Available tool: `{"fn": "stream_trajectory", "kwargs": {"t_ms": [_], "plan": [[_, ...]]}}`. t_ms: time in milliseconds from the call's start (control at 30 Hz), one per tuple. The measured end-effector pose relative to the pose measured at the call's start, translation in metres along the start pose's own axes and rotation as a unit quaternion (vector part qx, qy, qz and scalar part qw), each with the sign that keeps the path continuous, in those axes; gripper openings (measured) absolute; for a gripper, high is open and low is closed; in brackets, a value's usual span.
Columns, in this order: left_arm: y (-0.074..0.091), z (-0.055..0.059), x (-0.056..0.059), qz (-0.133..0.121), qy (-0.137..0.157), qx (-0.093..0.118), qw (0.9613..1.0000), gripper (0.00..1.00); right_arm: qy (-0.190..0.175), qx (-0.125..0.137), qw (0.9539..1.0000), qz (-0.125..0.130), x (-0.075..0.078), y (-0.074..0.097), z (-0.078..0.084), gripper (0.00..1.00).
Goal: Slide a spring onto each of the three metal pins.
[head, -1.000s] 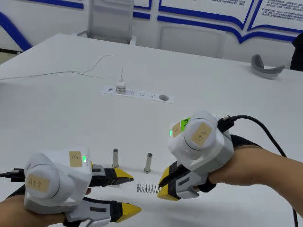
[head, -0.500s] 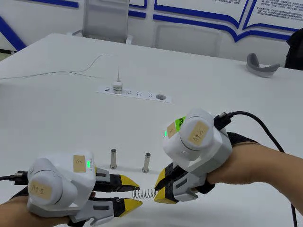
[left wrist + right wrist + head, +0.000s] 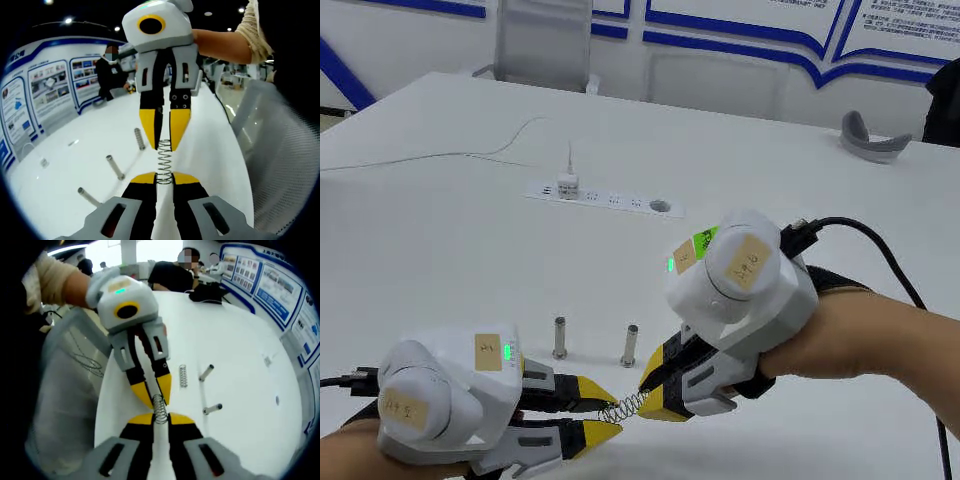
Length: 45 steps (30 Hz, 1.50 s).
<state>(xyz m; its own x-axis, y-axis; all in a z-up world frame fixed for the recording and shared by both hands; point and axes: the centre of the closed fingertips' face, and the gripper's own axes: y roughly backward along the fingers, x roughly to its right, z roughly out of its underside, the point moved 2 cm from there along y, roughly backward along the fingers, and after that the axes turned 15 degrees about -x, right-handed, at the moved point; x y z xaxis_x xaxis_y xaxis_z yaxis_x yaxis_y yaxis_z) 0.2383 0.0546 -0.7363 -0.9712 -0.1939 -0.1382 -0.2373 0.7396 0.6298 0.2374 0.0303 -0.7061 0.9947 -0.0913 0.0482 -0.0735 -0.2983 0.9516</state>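
Observation:
A thin wire spring (image 3: 625, 407) is stretched between my two grippers just above the white table. My left gripper (image 3: 613, 412) is shut on its left end, and my right gripper (image 3: 648, 398) is shut on its right end. In the left gripper view the spring (image 3: 164, 160) runs from my left gripper (image 3: 165, 178) up to the right gripper's yellow tips. In the right gripper view the spring (image 3: 160, 410) sits in my right gripper (image 3: 161, 419). Two upright metal pins (image 3: 560, 337) (image 3: 630, 345) stand just behind the grippers. Three pins (image 3: 115, 166) stand in a row. A second spring (image 3: 183, 375) lies on the table.
A white power strip (image 3: 620, 200) with a plugged-in adapter (image 3: 567, 184) and a thin cable lies mid-table. A grey curved object (image 3: 873, 140) rests at the far right, and a chair (image 3: 545, 45) stands behind the table. People stand in the background.
My left gripper has moved right to the spring and shut on its free end. The spring, lying by the right gripper before, now hangs tilted between both grippers.

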Motion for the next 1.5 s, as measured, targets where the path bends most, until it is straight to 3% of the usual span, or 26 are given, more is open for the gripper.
{"fn": "stream_trajectory", "kwargs": {"t_ms": [933,1233,1500], "plan": [[0.009,-0.006,0.000,-0.017,0.015,0.005,0.9997,0.12,0.026,0.055,0.9980,0.016,-0.004,0.012,-0.033,0.12],[0.009,-0.006,-0.002,-0.019,0.024,0.006,0.9995,0.12,0.024,0.054,0.9981,0.018,-0.001,0.011,-0.033,0.12],[0.010,-0.003,-0.003,-0.012,0.038,0.008,0.9992,0.20,0.018,0.048,0.9983,0.026,0.006,0.014,-0.029,0.12]]}}
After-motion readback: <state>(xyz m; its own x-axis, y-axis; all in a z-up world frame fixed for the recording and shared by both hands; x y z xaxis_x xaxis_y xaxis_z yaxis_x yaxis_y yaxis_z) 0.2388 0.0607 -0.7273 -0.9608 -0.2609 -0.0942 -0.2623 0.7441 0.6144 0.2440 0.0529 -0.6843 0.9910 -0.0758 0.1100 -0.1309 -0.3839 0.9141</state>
